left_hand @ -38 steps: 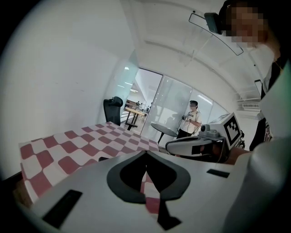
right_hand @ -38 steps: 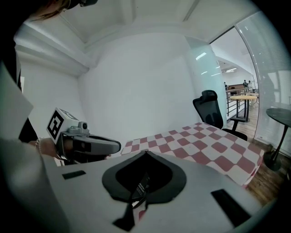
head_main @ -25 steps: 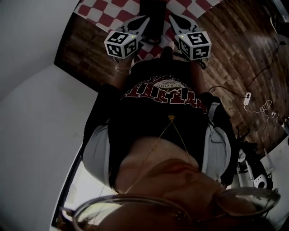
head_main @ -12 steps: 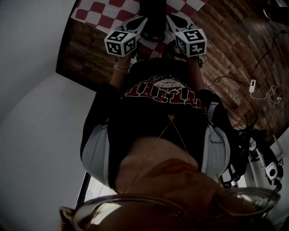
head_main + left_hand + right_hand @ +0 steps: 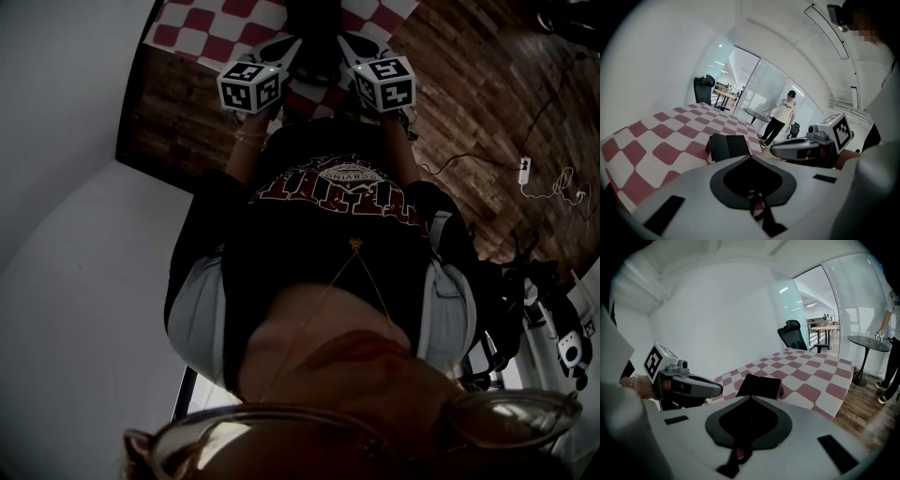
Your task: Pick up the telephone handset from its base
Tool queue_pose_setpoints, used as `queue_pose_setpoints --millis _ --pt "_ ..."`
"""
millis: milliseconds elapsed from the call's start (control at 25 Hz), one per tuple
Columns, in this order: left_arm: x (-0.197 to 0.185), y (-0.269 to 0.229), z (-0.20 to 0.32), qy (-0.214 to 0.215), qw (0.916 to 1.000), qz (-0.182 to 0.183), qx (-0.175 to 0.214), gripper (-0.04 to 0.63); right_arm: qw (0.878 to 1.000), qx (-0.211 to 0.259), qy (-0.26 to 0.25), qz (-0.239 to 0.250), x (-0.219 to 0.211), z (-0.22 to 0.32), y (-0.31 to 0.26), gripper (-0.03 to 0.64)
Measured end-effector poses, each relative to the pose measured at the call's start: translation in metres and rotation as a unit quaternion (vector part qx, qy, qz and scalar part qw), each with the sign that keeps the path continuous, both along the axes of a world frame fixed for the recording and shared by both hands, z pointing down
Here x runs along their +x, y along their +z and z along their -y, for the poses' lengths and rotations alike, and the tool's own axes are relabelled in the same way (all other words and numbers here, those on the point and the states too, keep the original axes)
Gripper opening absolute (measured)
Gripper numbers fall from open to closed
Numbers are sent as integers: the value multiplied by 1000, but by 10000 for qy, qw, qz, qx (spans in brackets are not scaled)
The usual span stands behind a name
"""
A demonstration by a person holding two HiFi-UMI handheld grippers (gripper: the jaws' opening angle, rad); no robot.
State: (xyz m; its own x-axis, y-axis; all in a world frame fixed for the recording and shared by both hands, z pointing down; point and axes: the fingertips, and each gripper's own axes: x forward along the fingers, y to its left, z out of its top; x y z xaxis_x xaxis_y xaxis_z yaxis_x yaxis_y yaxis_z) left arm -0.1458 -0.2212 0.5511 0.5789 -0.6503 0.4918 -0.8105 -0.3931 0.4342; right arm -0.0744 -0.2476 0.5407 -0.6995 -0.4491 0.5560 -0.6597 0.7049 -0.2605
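Note:
A black telephone sits near the edge of the red-and-white checkered table; I cannot tell its handset from its base. In the head view the telephone is a dark shape between the two grippers at the top. My left gripper is shut and empty, its tips a short way in front of the phone. The right gripper is also shut with nothing in it, and the phone lies just beyond its tips. Each gripper appears in the other's view, side by side.
The tablecloth edge drops to a wooden floor with a power strip and cables. A person stands by a small round table in the background. A black office chair stands beyond the table.
Both grippers have crept toward the table and the phone, and the right marker cube has drifted left, closer to the left one. Both have stayed shut.

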Motion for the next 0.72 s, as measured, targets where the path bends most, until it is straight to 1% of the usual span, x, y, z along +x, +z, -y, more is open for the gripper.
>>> queue_pose_setpoints --millis 280,720 --pt "-5 12 -2 -54 9999 -47 -155 9 9995 -159 -84 -249 -6 -3 22 18" --pt "-10 22 -1 -50 9996 -28 -281 9 9972 -376 -204 -608 -21 1 56 18"
